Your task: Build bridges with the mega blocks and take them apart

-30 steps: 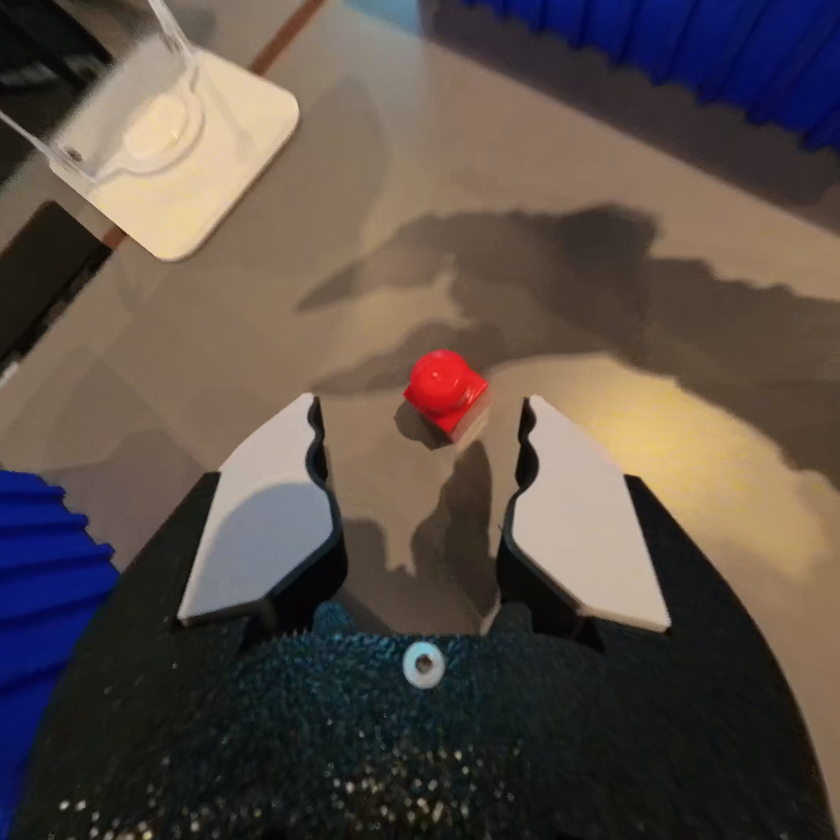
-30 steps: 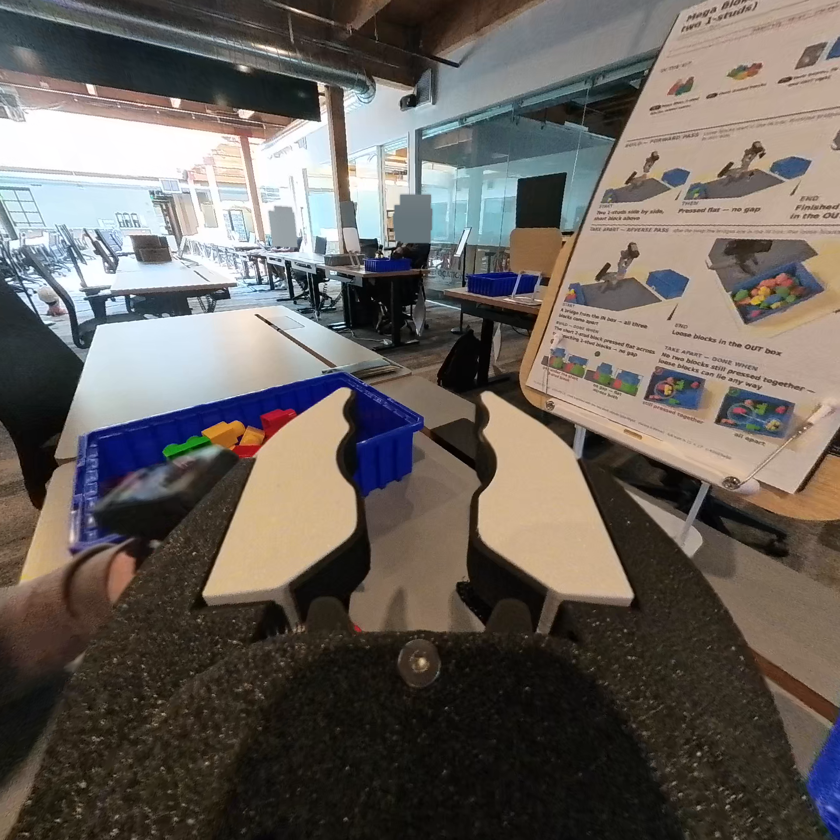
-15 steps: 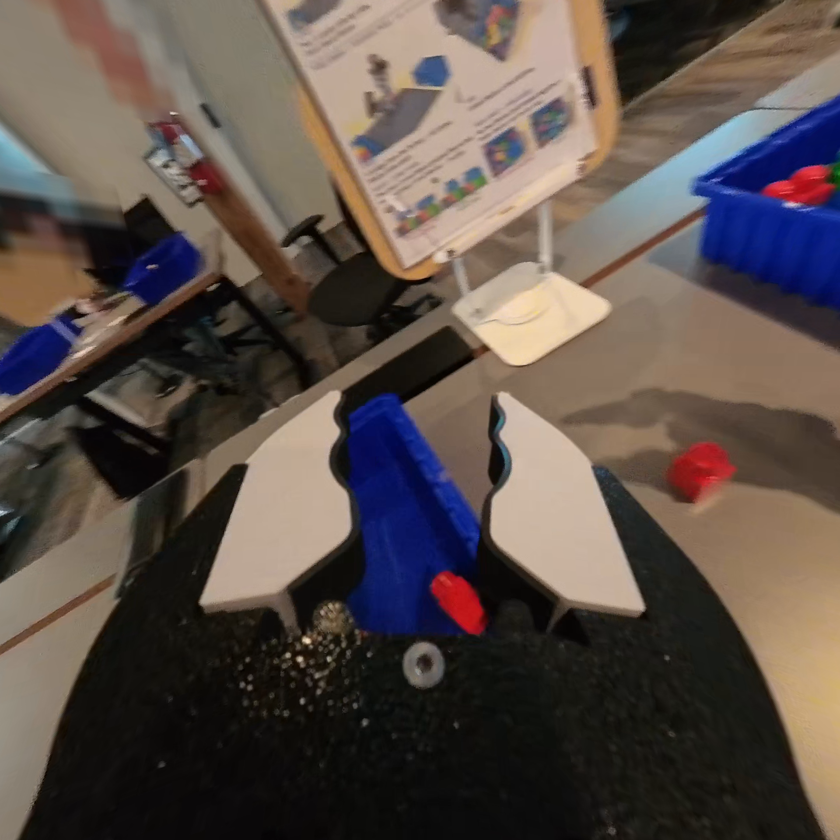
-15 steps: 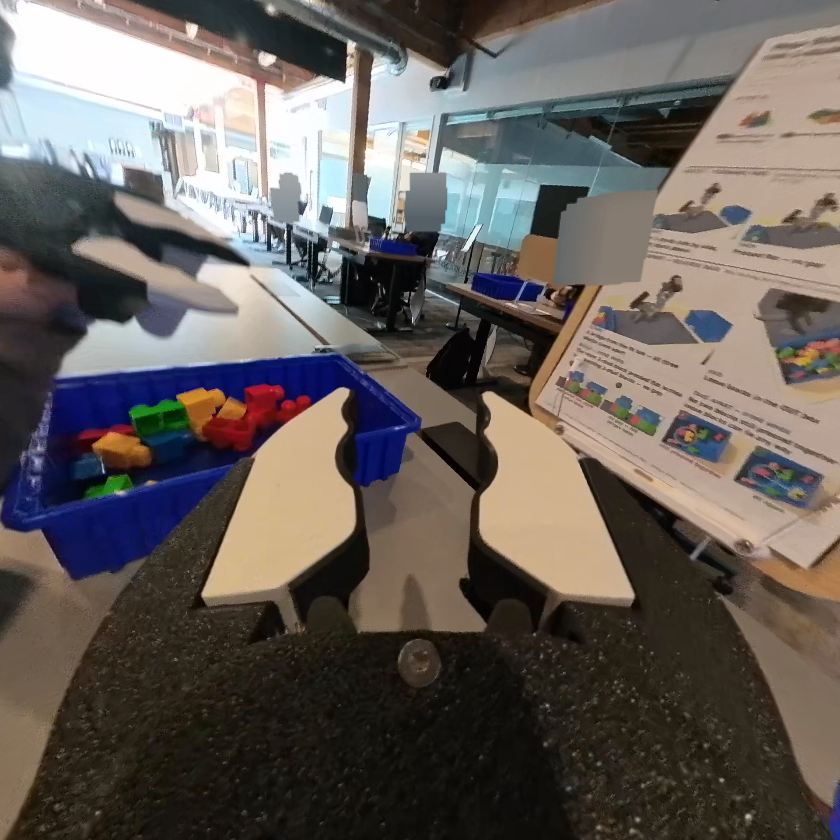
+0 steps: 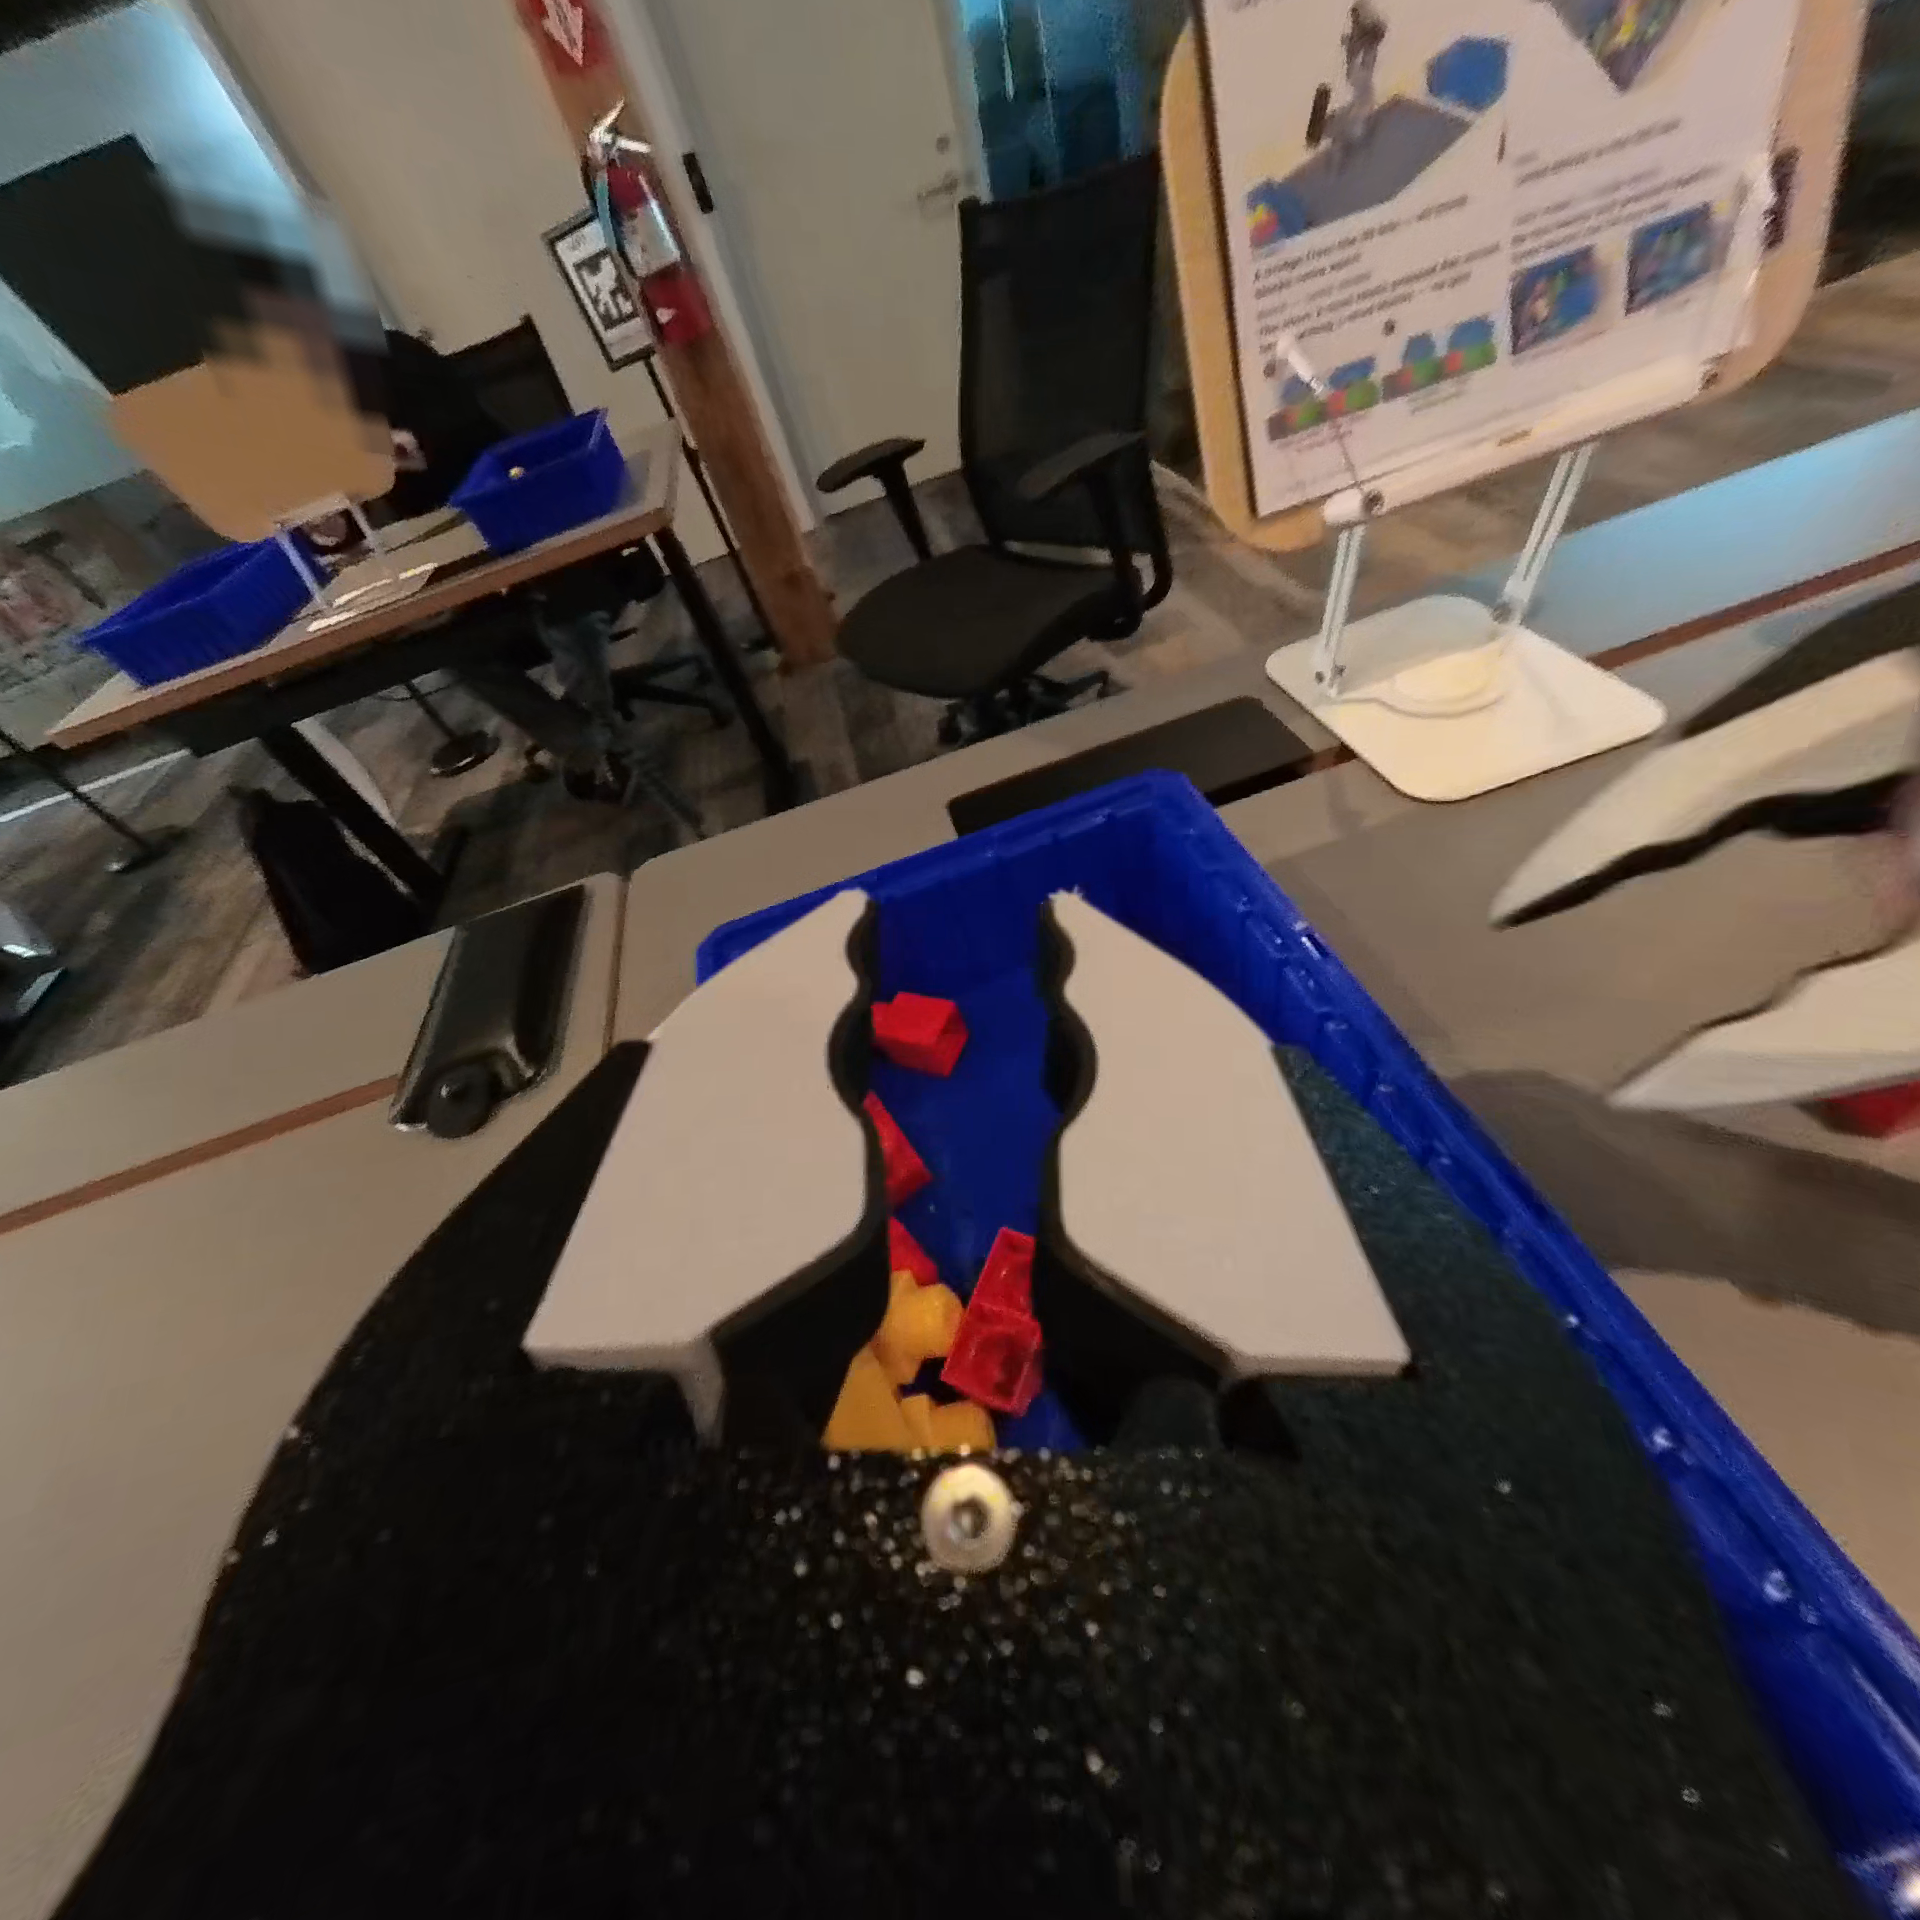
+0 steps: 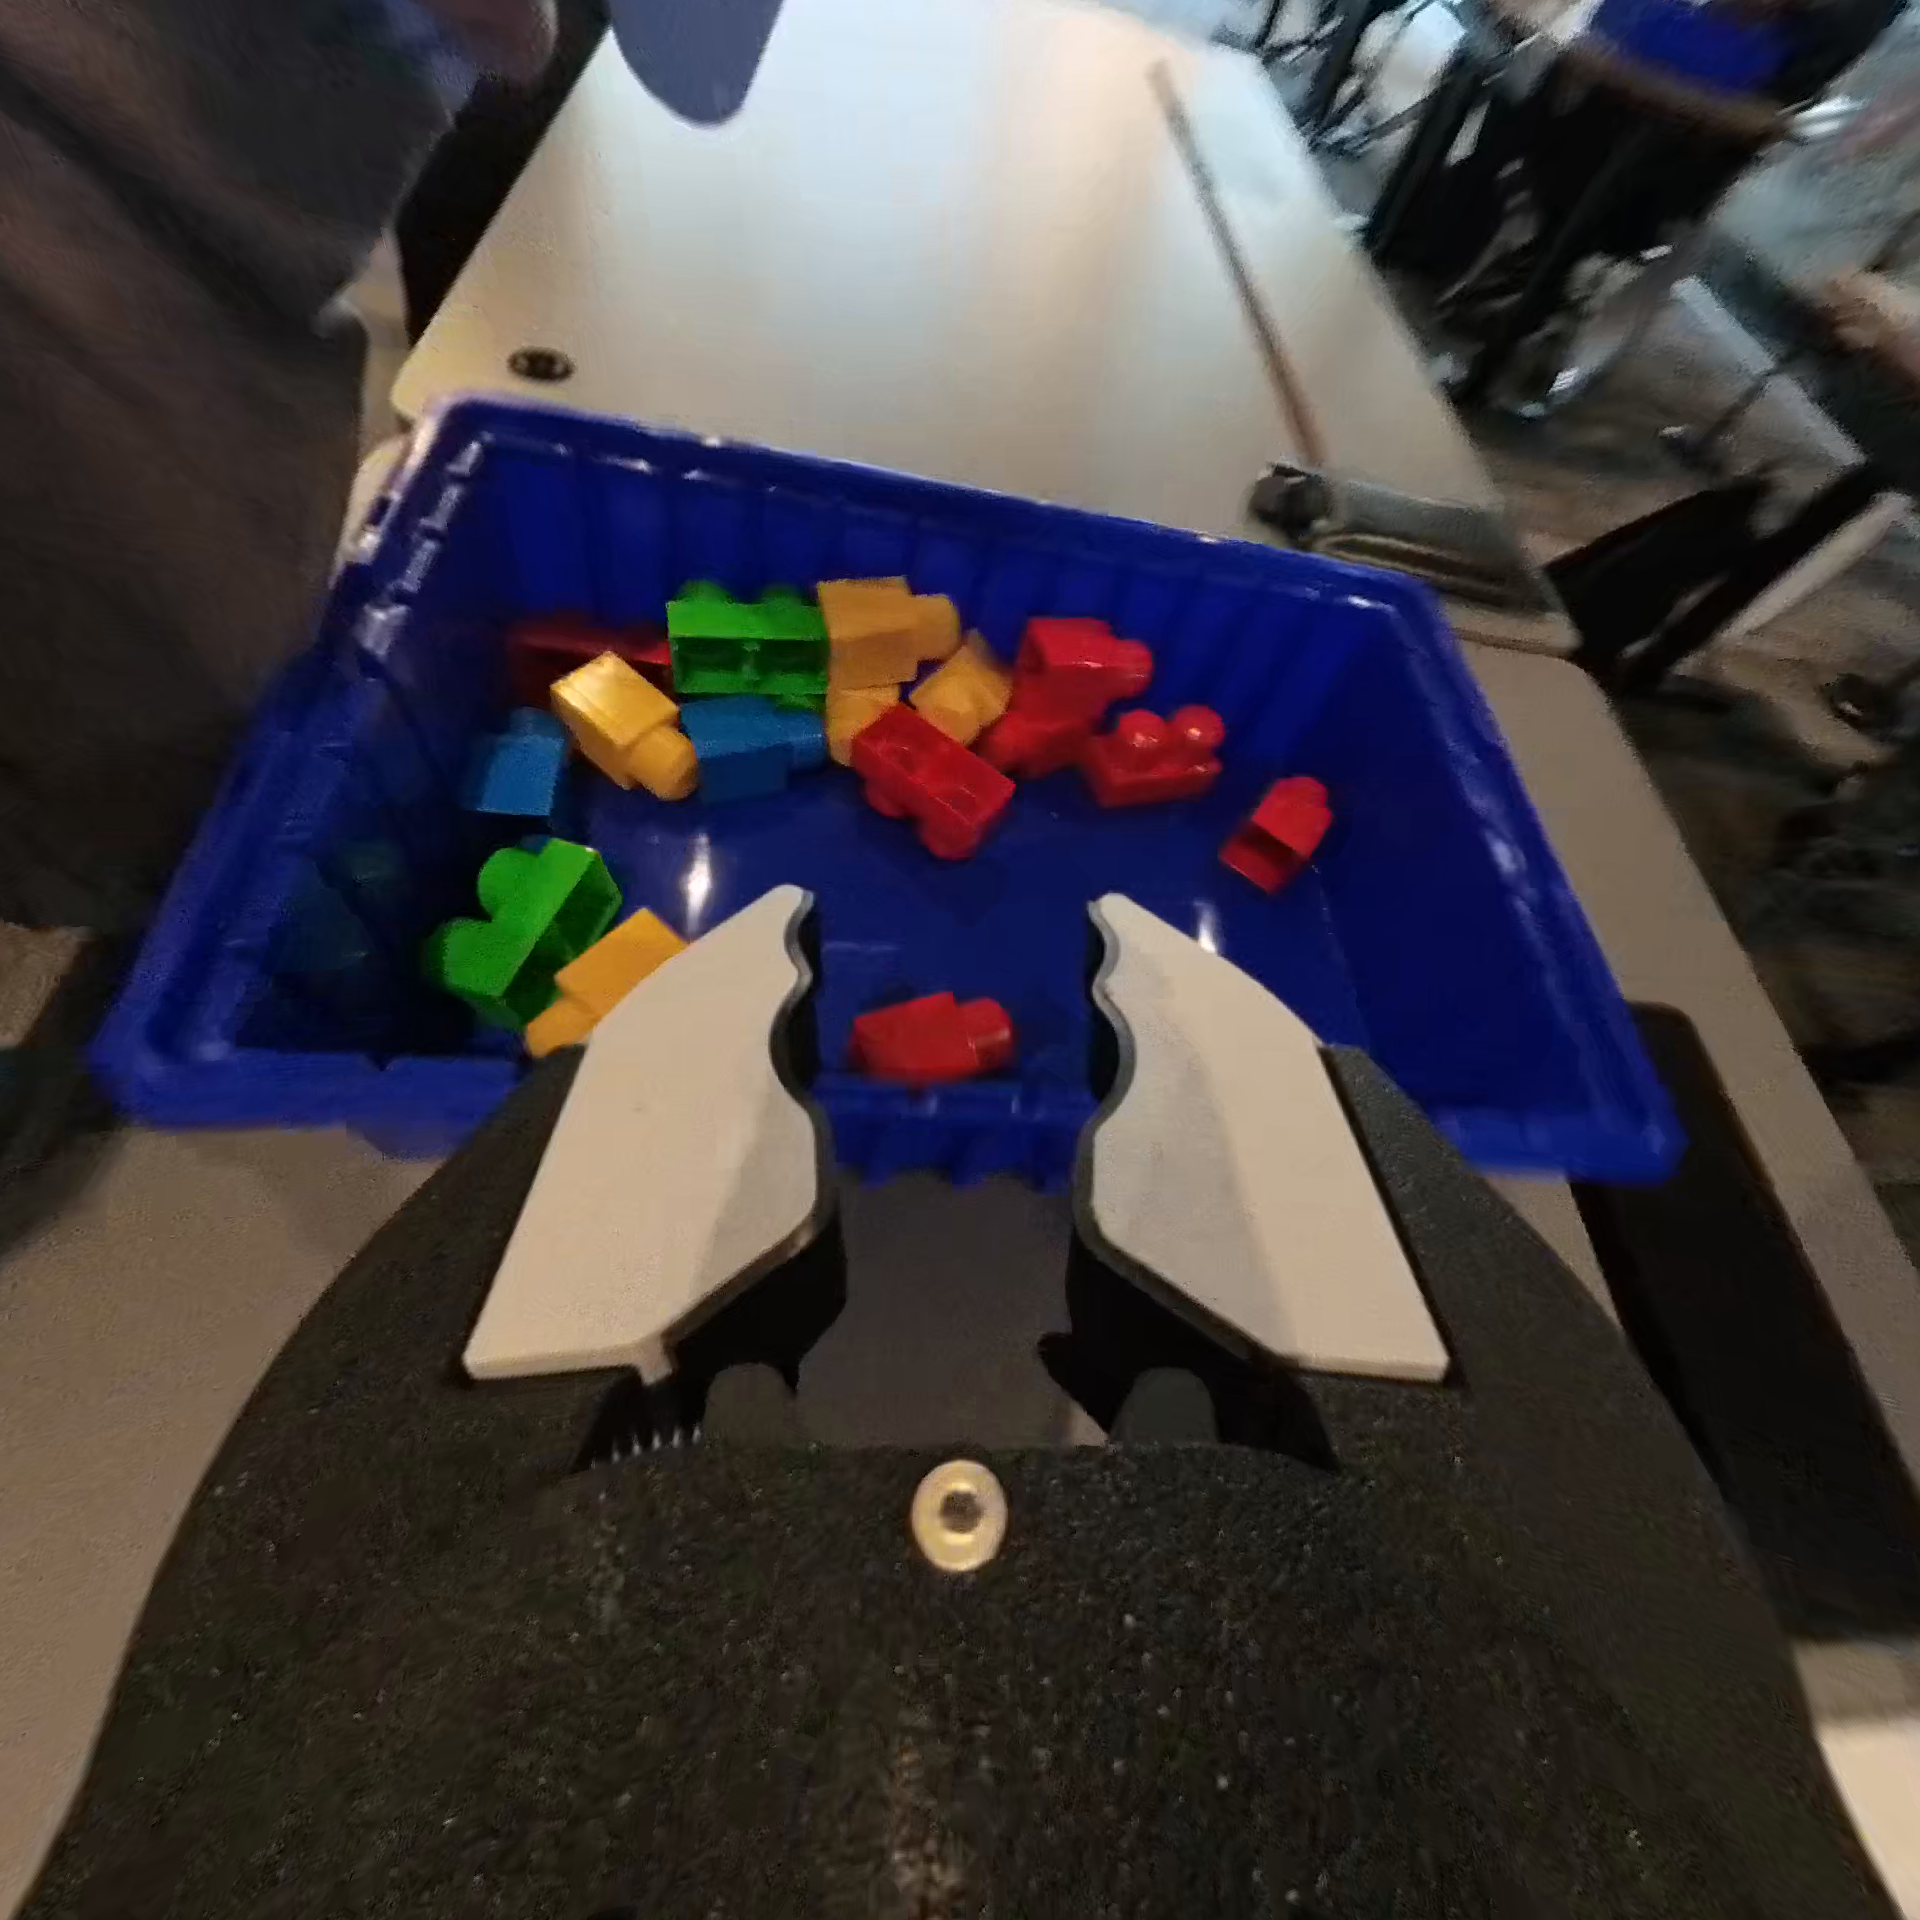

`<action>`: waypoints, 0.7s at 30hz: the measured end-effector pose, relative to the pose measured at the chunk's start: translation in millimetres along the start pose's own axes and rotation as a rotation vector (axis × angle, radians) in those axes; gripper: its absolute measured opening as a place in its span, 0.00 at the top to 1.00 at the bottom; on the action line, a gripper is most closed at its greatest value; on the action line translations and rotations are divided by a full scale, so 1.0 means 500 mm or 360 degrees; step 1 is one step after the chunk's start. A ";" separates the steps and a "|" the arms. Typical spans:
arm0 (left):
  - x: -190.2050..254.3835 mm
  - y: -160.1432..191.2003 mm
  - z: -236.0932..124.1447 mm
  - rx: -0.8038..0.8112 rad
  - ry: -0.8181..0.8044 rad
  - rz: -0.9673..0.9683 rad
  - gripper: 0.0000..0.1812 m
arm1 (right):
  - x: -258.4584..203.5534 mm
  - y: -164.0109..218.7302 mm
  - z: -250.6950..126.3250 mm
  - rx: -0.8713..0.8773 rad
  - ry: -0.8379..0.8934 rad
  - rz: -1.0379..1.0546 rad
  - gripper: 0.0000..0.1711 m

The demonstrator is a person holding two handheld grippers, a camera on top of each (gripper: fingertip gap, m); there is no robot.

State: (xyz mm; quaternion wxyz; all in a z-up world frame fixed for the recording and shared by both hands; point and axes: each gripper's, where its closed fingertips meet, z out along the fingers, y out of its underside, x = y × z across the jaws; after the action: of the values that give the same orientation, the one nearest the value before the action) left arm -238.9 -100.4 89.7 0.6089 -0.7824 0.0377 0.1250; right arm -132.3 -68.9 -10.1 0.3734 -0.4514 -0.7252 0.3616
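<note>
Grey office tables carry a blue bin [image 6: 1455, 790] of loose mega blocks [image 6: 930, 774], none joined. Left gripper [image 5: 956, 914] and right gripper [image 6: 951, 914] hang over it, parted, empty; building looks unstarted.

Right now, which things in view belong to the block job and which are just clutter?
Job:
- blue bin
- loose blocks in it
- left gripper, open over a bin
- right gripper, open

Just lying about:
- instruction board on its white stand
- office chair
- fire extinguisher
</note>
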 end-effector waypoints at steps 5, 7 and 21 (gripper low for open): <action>-0.068 0.031 -0.028 -0.0035 -0.0140 0.0037 0.85 | -0.007 -0.029 0.188 -0.0292 -0.0416 -0.0119 0.70; -0.098 0.042 -0.040 -0.0026 -0.0170 -0.0040 0.86 | -0.017 -0.025 0.250 -0.0400 -0.0573 -0.0093 0.70; -0.161 0.059 -0.072 0.0064 -0.0228 -0.0203 0.86 | -0.034 -0.005 0.449 -0.0852 -0.0839 0.0750 0.74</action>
State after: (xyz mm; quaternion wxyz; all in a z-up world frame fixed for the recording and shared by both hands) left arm -317.6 -150.1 89.7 0.6324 -0.7599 -0.0533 0.1407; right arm -323.0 -127.4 -114.8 -0.0471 -0.5775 -0.7412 0.3390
